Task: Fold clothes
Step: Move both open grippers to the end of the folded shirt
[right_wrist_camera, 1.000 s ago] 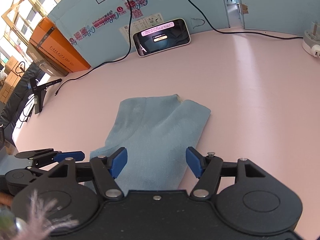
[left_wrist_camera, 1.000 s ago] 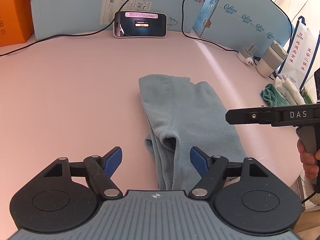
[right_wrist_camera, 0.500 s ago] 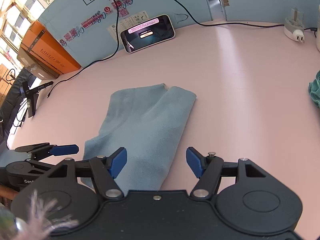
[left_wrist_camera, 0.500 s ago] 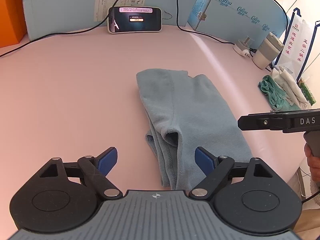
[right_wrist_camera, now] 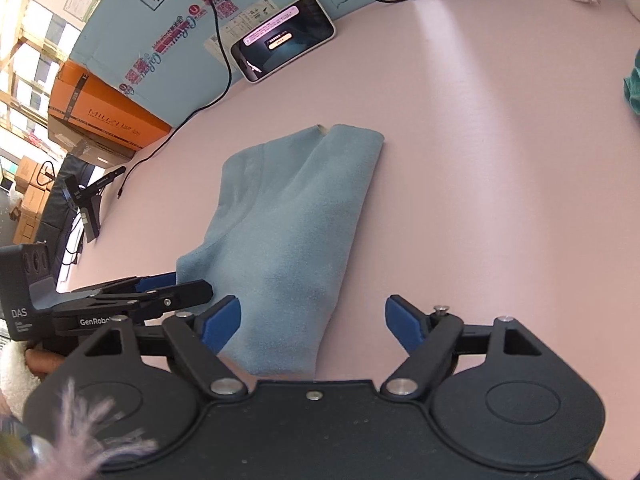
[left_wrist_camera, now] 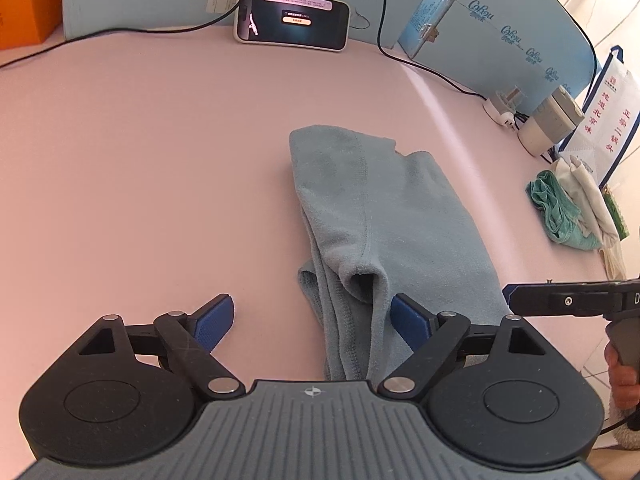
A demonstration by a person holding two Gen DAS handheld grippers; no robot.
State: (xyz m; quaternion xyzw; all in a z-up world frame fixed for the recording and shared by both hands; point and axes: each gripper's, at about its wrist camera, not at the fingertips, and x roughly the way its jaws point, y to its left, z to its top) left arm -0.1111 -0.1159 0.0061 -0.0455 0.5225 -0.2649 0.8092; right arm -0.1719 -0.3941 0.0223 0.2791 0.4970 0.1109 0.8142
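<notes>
Blue garment flat on counter, long axis running away from both grippers; near hem between left gripper fingers, spread, nothing gripped; right gripper opening, straddling near corner

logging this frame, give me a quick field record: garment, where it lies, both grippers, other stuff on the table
garment: blue-grey garment, folded lengthwise, flat
surface: pink table
left gripper: open, near end of garment between its fingers, not gripped
right gripper: jaws opening, near right corner of garment between them, not pressed
phone: at the far edge, screen lit
other clothes: green and white pile, at the right edge
</notes>
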